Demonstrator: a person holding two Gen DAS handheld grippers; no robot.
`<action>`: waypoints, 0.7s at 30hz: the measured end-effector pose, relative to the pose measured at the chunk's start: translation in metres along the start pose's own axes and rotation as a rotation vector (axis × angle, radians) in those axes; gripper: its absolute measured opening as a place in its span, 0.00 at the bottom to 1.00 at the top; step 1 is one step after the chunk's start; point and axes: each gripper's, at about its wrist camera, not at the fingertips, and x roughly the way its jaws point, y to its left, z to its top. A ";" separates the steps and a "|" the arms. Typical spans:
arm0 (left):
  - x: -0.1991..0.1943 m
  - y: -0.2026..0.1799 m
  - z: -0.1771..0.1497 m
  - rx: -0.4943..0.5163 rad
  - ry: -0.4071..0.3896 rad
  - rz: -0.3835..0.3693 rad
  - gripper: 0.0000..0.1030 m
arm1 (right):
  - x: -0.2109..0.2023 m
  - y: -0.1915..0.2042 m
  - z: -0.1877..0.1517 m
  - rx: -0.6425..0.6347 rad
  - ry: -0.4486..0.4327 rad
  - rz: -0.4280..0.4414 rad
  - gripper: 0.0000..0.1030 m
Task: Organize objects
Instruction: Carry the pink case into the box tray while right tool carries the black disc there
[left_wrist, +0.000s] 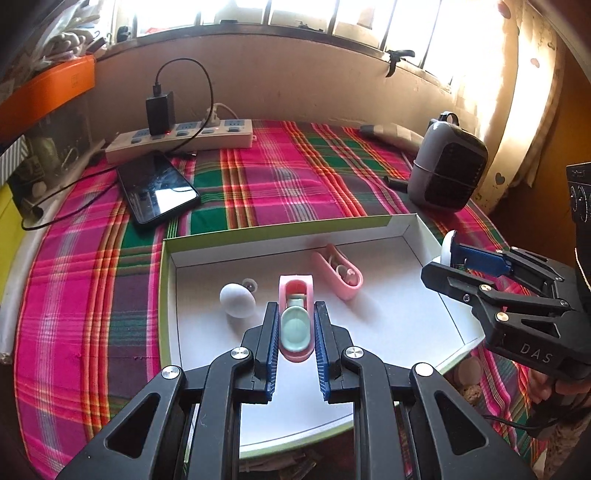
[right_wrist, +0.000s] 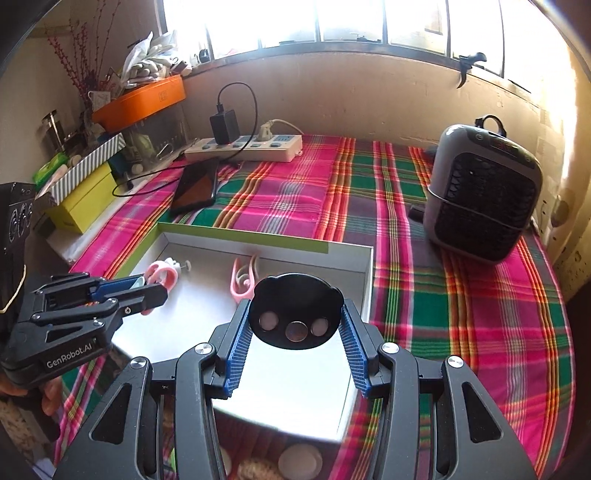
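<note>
Honestly, about halfway. My left gripper (left_wrist: 295, 328) is clamped on a pink clip with a mint insert (left_wrist: 295, 325), held over the white box (left_wrist: 280, 236). My right gripper (right_wrist: 295, 325) is clamped on a round black disc (right_wrist: 295, 310), at the box's near right corner. Already inside: a white egg-shaped thing (left_wrist: 237, 300) and another pink clip (left_wrist: 338, 271). Both held pieces are yet to be dropped in.

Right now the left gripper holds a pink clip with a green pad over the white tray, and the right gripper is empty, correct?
Not quite. The right gripper is not empty: the right wrist view shows it shut on a black disc. The left gripper does hold the pink clip over the white tray.
</note>
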 end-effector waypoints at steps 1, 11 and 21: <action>0.003 0.000 0.002 -0.003 0.005 -0.002 0.15 | 0.004 -0.001 0.002 -0.003 0.006 -0.001 0.47; 0.029 0.000 0.016 0.005 0.032 0.014 0.15 | 0.037 -0.007 0.012 -0.006 0.056 0.008 0.47; 0.041 0.003 0.020 0.007 0.048 0.021 0.15 | 0.053 -0.009 0.016 -0.008 0.071 0.013 0.47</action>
